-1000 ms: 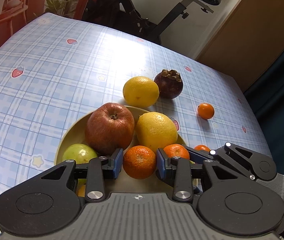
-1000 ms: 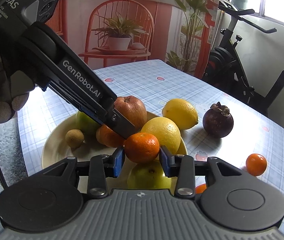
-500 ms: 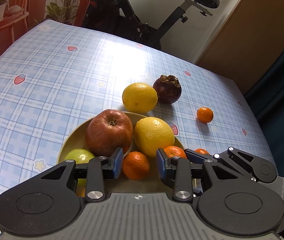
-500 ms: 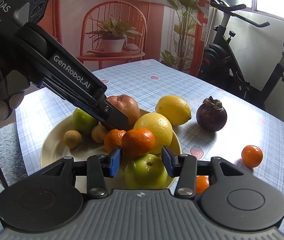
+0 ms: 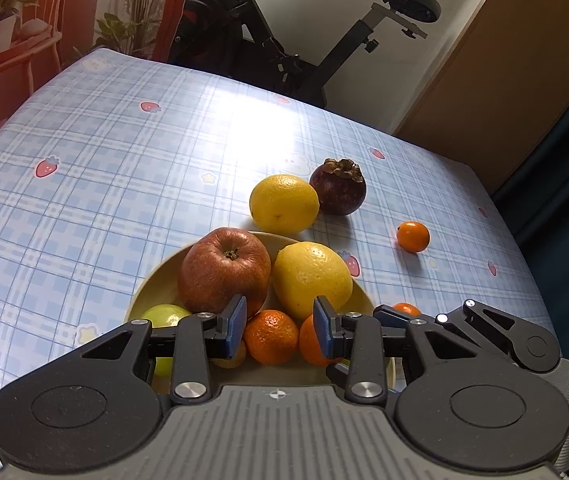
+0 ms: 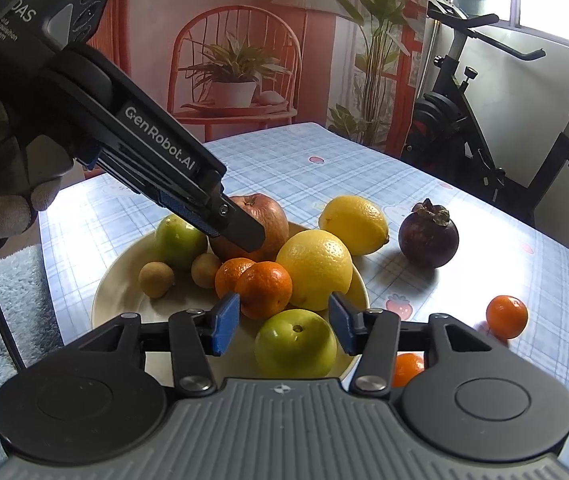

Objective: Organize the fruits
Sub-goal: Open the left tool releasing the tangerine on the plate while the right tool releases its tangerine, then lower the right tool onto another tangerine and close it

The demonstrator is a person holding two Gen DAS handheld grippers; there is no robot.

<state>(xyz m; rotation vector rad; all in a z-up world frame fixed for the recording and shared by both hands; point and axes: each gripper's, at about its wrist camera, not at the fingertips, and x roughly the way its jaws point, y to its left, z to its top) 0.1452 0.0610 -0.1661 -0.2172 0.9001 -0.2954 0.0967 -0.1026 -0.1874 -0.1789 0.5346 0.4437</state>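
A yellow bowl (image 5: 152,280) (image 6: 124,276) holds a red apple (image 5: 224,272), a lemon (image 5: 310,276), two tangerines (image 5: 270,336) (image 6: 264,290), green fruits (image 6: 294,342) and two small brown fruits (image 6: 156,279). My left gripper (image 5: 278,326) is open and empty above the bowl's near side, over a tangerine lying in the bowl. My right gripper (image 6: 282,322) is open and empty above the bowl, just behind the other tangerine. On the table lie a second lemon (image 5: 284,202), a mangosteen (image 5: 338,188) and a small tangerine (image 5: 412,236).
Another small tangerine (image 6: 406,368) lies by the bowl near my right gripper. The left gripper's body (image 6: 152,160) reaches over the bowl in the right wrist view. An exercise bike (image 5: 284,40) and a plant chair (image 6: 236,80) stand beyond the checked tablecloth (image 5: 104,140).
Both grippers opened and let their tangerines go into the bowl. Both grippers then drew back and up from the fruit.
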